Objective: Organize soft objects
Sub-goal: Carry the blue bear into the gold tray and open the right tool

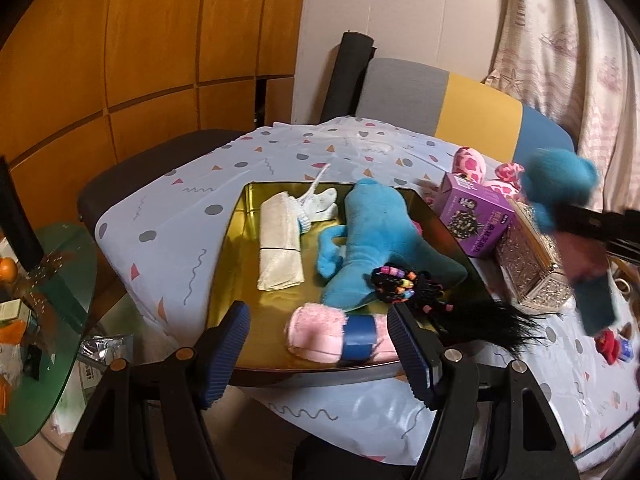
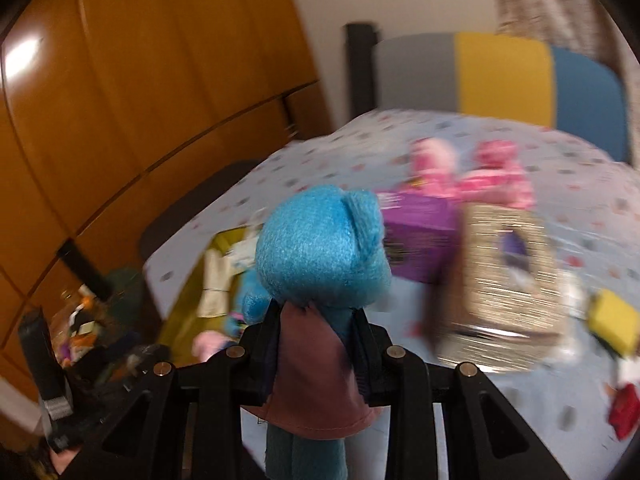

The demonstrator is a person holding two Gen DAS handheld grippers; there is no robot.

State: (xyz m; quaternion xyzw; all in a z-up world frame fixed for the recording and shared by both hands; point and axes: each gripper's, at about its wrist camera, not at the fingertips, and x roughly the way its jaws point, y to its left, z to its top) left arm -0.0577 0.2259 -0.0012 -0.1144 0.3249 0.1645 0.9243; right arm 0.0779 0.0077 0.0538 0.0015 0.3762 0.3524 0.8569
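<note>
Warm indoor light, fisheye-bent edges; the right wrist view smears with motion blur (glare top-left).

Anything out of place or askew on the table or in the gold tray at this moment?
One thing: the black wig with coloured beads straddles the gold tray rim, its hair trailing onto the tablecloth. The big blue plush also overhangs the same right rim. The folded cream cloth and pink roll lie inside the tray.

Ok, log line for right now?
right gripper: shut on blue doll, airborne | left gripper: open, empty, over gold tray | tray: blue plush, pink roll
</note>
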